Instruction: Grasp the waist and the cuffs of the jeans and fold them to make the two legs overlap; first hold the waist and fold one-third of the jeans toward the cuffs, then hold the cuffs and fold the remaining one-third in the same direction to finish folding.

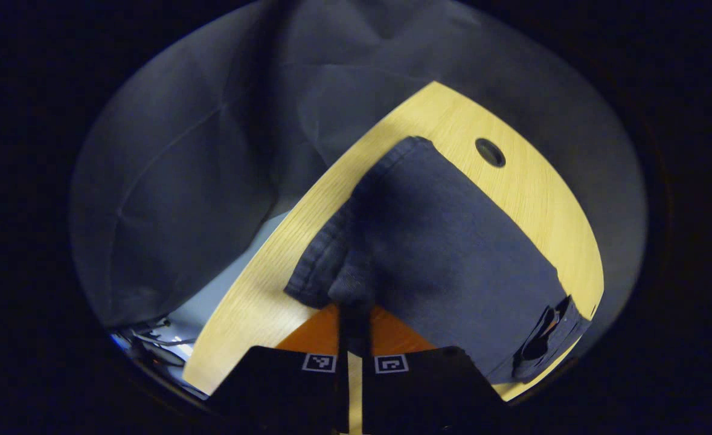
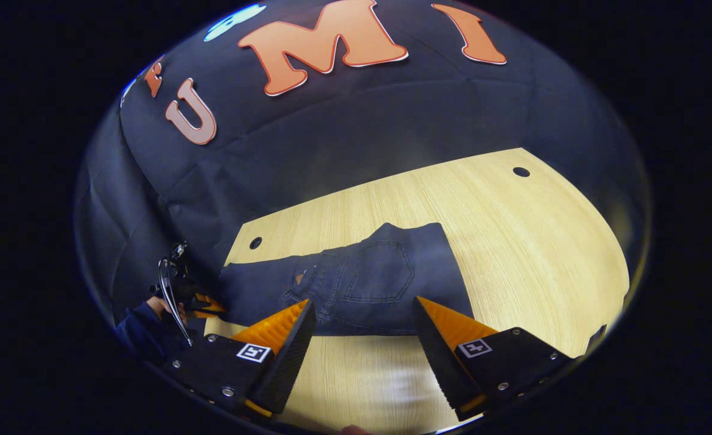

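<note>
Left gripper view shows the left hand-held gripper (image 1: 354, 326) clamped on the jeans (image 1: 446, 254) lying on the desk (image 1: 513, 199), while the right hand-held gripper (image 2: 365, 320) hangs apart above them; a lopsided pull could skew the fold.

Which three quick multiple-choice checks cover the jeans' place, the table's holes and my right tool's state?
1. Where do the jeans lie?
A) on the table
B) on the floor
C) in a basket

2. How many holes does the table show in the right gripper view?
A) one
B) two
C) four

3. The right tool is:
A) shut on the jeans
B) open
C) shut on nothing

Answers:
1 A, the denim rests flat on the wood.
2 B, one hole sits near each far corner.
3 B, its fingers stand wide apart.
</note>
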Demonstrator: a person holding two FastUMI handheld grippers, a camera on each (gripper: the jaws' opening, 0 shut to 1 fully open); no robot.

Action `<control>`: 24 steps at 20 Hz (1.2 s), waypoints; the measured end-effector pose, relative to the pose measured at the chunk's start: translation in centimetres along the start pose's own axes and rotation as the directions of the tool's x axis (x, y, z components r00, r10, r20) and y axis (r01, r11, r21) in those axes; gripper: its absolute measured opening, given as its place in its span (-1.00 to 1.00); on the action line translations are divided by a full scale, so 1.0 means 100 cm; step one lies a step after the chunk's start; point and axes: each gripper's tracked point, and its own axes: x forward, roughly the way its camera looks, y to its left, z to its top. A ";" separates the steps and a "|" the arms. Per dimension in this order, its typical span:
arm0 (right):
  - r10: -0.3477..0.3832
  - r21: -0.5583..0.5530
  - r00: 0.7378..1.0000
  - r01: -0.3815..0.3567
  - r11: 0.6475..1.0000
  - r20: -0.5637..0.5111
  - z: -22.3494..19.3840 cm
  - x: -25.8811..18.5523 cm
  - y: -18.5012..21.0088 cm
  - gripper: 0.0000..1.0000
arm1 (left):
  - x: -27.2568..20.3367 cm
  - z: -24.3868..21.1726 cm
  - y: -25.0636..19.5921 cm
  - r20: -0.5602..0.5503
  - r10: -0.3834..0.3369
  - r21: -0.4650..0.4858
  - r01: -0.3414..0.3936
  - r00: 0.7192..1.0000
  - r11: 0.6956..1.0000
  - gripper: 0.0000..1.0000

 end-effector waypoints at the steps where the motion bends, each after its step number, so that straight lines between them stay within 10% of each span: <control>1: 0.008 0.003 1.000 -0.008 1.000 0.006 0.003 -0.001 0.000 0.93 | -0.002 -0.004 0.001 0.011 -0.016 -0.008 0.016 1.000 1.000 -0.84; 11: -0.014 -0.062 0.997 0.019 0.998 0.080 0.038 -0.002 -0.012 0.94 | -0.060 0.016 -0.021 0.202 -0.154 0.082 0.140 0.967 0.987 -0.97; 24: -0.027 -0.126 0.995 0.039 0.991 0.099 0.055 -0.005 -0.047 0.98 | -0.226 0.020 -0.116 0.434 -0.336 0.406 0.152 0.836 0.901 -0.97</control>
